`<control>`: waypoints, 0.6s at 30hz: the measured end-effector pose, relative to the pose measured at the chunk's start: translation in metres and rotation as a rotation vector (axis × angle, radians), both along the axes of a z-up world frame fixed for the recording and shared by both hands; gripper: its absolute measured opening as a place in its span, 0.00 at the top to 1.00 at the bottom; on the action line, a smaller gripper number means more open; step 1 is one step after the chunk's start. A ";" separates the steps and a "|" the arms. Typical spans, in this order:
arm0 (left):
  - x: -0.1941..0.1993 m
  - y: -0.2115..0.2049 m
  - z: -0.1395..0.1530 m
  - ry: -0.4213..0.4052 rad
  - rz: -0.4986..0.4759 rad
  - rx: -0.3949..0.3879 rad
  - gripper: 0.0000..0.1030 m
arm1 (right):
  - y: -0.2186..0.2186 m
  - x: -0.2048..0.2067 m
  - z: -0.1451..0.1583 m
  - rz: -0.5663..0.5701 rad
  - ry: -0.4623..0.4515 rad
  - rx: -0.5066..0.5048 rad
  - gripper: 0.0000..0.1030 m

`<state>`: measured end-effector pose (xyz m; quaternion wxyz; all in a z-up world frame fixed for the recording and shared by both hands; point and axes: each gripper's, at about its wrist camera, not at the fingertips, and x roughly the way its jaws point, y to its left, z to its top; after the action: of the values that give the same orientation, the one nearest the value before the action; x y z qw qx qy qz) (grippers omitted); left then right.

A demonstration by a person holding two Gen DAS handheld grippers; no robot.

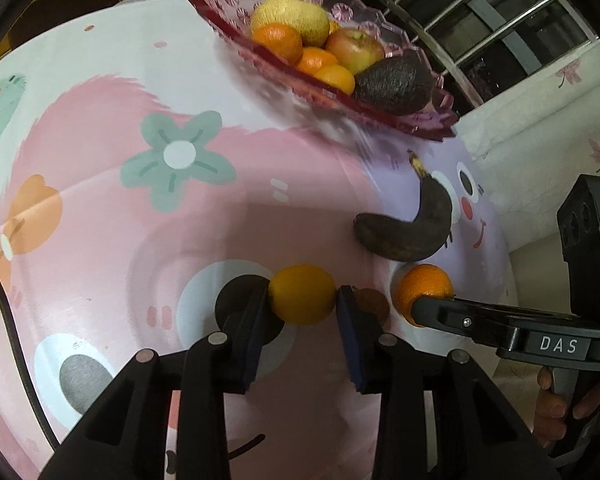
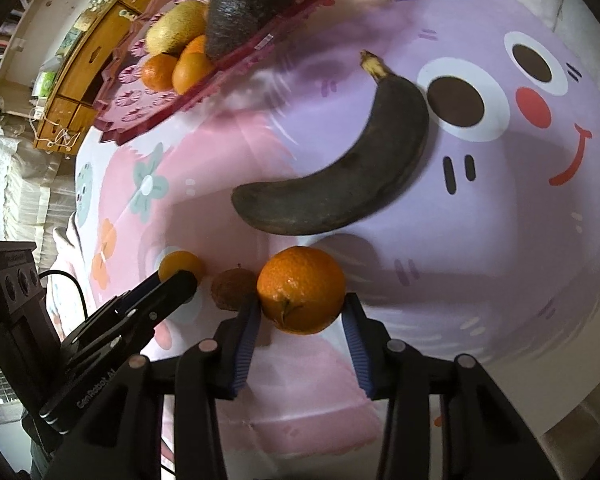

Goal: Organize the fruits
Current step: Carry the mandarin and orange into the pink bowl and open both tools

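The left gripper [image 1: 302, 300] holds a yellow-orange citrus [image 1: 302, 294] squeezed between its blue pads, just above the cartoon-printed tablecloth [image 1: 100, 160]. Beside it, the right gripper [image 2: 302, 312] clasps an orange [image 2: 302, 290] the same way, stem scar facing the camera. A small brown fruit [image 2: 232, 286] lies between the two (too dim to identify, and half hidden behind a finger in the left view). Part of the person's right hand [image 1: 556, 404] shows at the frame edge, fingers wrapped round the handle; the left hand is out of sight. Both tools reach forward, side by side and low over the cloth. Just beyond the orange lies a blackened banana [image 2: 340, 176], its long axis running diagonally, stem pointing away toward the tray. Farther back, the pink cut-glass tray [image 1: 420, 120] carries a pale melon [image 1: 290, 20], an apple [image 1: 354, 50], several oranges [image 1: 278, 40] and a dark avocado [image 1: 394, 84]; its far rim is cut off.
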<state>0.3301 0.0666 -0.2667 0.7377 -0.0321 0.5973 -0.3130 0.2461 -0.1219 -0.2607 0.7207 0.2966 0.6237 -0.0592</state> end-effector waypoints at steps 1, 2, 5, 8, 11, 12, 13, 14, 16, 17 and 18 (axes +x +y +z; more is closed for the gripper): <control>0.000 0.002 0.003 -0.005 0.004 -0.001 0.68 | 0.001 0.001 0.004 0.009 -0.013 -0.003 0.59; 0.000 0.003 0.007 -0.015 0.009 -0.001 0.68 | 0.002 0.002 0.010 0.024 -0.034 -0.009 0.59; 0.003 0.006 0.021 -0.041 0.035 0.004 0.68 | 0.002 0.006 0.025 0.062 -0.085 -0.020 0.59; 0.007 0.010 0.036 -0.067 0.071 -0.003 0.68 | 0.001 0.012 0.044 0.098 -0.152 -0.042 0.59; 0.013 0.008 0.053 -0.104 0.103 -0.003 0.68 | -0.001 0.020 0.062 0.129 -0.211 -0.049 0.59; 0.016 0.008 0.060 -0.121 0.115 -0.001 0.68 | -0.002 0.023 0.068 0.141 -0.232 -0.054 0.59; 0.018 0.008 0.064 -0.132 0.124 -0.001 0.68 | -0.003 0.024 0.071 0.148 -0.243 -0.057 0.59; 0.020 0.008 0.068 -0.144 0.136 -0.002 0.68 | -0.005 0.028 0.077 0.162 -0.264 -0.062 0.59; 0.027 0.008 0.077 -0.169 0.169 -0.009 0.68 | -0.006 0.033 0.085 0.173 -0.290 -0.064 0.59; 0.031 0.007 0.081 -0.179 0.184 -0.013 0.68 | -0.007 0.037 0.090 0.184 -0.311 -0.063 0.59; 0.035 0.008 0.085 -0.189 0.200 -0.016 0.68 | -0.008 0.040 0.093 0.193 -0.323 -0.065 0.59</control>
<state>0.3651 0.0742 -0.1812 0.8180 -0.0674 0.5164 -0.2443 0.2866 -0.1303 -0.1672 0.8230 0.2173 0.5234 0.0385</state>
